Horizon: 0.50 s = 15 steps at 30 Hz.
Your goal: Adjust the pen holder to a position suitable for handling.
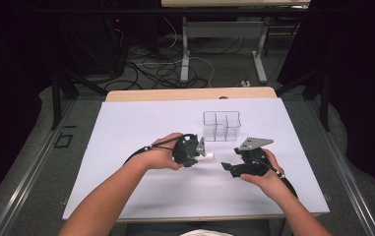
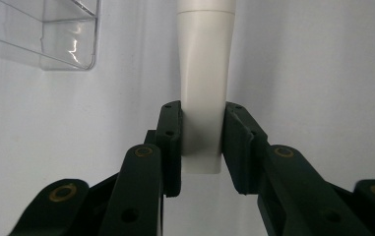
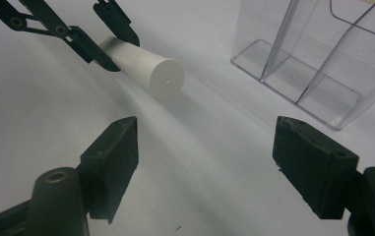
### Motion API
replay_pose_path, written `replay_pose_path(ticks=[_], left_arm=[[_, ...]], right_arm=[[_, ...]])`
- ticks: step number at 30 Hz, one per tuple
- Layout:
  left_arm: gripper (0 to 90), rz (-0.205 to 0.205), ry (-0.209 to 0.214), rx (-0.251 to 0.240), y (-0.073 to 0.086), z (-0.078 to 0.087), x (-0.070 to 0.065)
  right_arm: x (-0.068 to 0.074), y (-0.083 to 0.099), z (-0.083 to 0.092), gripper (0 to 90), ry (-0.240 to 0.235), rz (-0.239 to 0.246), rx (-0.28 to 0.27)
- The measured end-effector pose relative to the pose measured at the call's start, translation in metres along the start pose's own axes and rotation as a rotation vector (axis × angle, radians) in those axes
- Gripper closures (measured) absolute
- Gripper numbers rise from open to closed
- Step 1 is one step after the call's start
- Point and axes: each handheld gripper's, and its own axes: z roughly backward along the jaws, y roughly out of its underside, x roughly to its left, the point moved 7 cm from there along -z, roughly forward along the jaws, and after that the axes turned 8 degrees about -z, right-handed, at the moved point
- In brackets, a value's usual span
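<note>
The left gripper [image 2: 202,142] is clamped on a white tube [image 2: 203,83]: its two black fingers [image 2: 170,147] press against the tube's flat, crimped end from either side, and the rest of the tube runs straight out beyond the fingertips to its round cap. In the high view the left gripper [image 1: 201,151] sits near the middle of the worktop, with the tube [image 1: 208,155] poking out toward the right gripper [image 1: 228,167]. In the right gripper view the tube [image 3: 148,71] is held level just above the white sheet, its capped end facing the camera, well apart from the right gripper [image 3: 204,147], whose jaws stand wide with nothing between them.

A clear plastic organiser [image 1: 221,125] with upright dividers stands just behind the two grippers, toward the far edge of the worktop, close to the tube but not touching it. The worktop [image 1: 126,147] is covered in white, with a strip of pale wood showing along its far edge. Beyond it the room is dark, with cables on a grey floor and the legs of another table.

The tube's cap is cut off at the top of the left gripper view, and any print on the tube cannot be made out.
</note>
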Motion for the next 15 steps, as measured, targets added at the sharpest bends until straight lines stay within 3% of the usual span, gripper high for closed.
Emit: replay_pose_path(ticks=[9,15], left_arm=[[71.6,0.183,0.021,-0.125,-0.014,0.008,0.003],[71.6,0.301,0.018,-0.220,-0.020,0.014,0.011]], right_arm=[[-0.001,-0.003,0.003,25.5,0.012,-0.006,-0.023],[-0.004,-0.006,0.006,26.2,0.010,-0.046,-0.046]])
